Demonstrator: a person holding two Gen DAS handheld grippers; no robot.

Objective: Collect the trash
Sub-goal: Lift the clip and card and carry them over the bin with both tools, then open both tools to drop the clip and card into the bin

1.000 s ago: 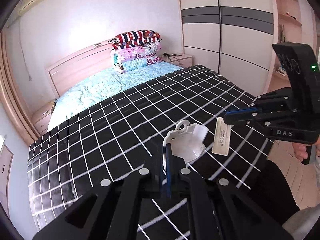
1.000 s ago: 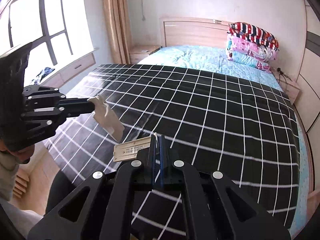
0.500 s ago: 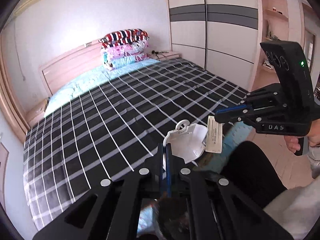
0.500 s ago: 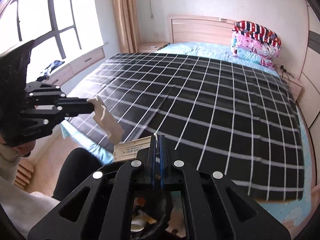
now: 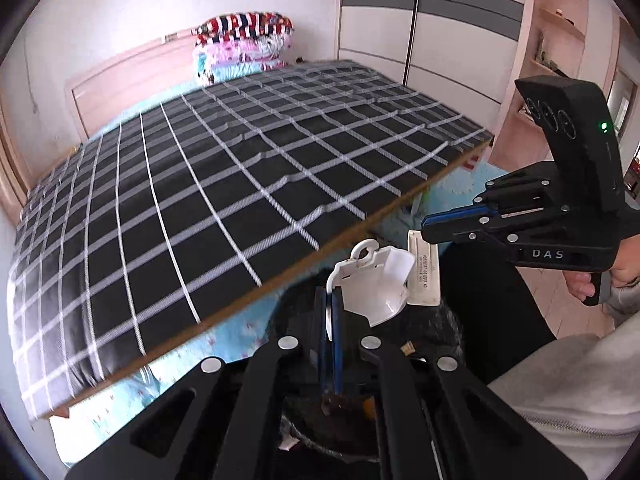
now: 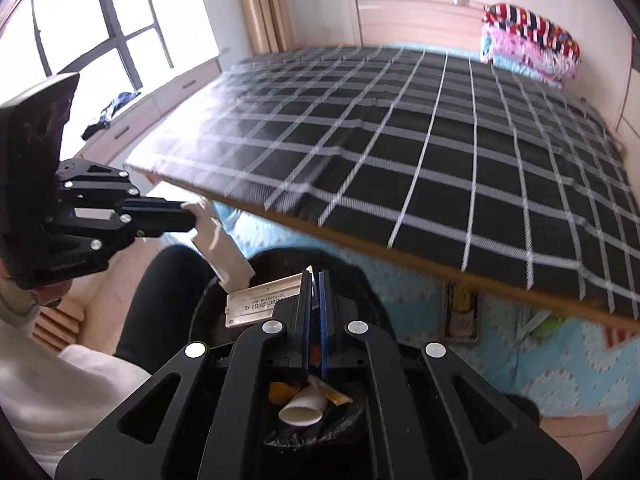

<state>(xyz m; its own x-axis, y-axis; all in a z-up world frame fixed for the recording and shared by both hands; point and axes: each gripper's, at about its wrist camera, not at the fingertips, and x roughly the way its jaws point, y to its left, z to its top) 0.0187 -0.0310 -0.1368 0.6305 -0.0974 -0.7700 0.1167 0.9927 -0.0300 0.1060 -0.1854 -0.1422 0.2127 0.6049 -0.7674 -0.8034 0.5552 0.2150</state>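
Note:
My left gripper (image 5: 329, 300) is shut on a white plastic blister package (image 5: 374, 284) with a hanging hook. It holds it above a black-lined trash bin (image 5: 432, 324) at the foot of the bed. My right gripper (image 6: 316, 280) is shut on a flat cream printed strip (image 6: 260, 304) over the same bin (image 6: 360, 280). In the bin lie a paper cup (image 6: 302, 406) and yellow wrappers (image 6: 338, 396). The right gripper also shows in the left wrist view (image 5: 426, 224), holding the strip (image 5: 424, 268). The left gripper shows in the right wrist view (image 6: 188, 216) with the package (image 6: 224, 256).
The bed with a black-and-white checked cover (image 5: 224, 184) fills the view beyond the bin, its brown board edge (image 6: 400, 256) close above it. Folded quilts (image 5: 244, 46) lie at the headboard. A wardrobe (image 5: 432, 40) stands to the right. The person's legs (image 5: 488, 312) are beside the bin.
Both grippers have drawn back from over the bed and lowered to the trash bin at its foot, each still holding its piece of trash.

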